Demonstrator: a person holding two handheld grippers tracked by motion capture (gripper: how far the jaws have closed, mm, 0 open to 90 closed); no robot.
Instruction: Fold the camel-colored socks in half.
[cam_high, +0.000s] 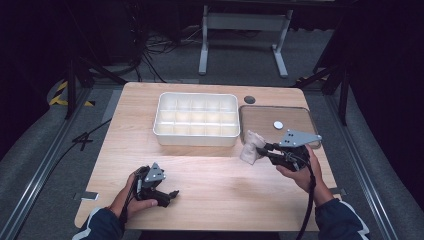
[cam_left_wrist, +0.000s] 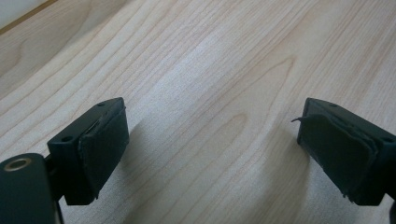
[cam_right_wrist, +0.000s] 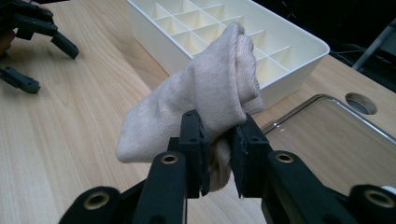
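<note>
Right gripper view, right gripper (cam_right_wrist: 218, 140) jaws pinching a sock (cam_right_wrist: 205, 88), near the tray (cam_right_wrist: 299, 70), left gripper (cam_high: 167, 195) jaws wide apart over the desk (cam_high: 215, 185)

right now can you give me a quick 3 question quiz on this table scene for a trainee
1. True or false: the right gripper is shut on a beige sock.
2. What stands between the jaws of the left gripper? A) a sock B) nothing, just bare table C) a white disc
3. What lies on the clear tray to the right of the white divided box?

Key
1. True; the pads pinch its lower part.
2. B; the jaws stand wide apart.
3. A small white disc.
</note>
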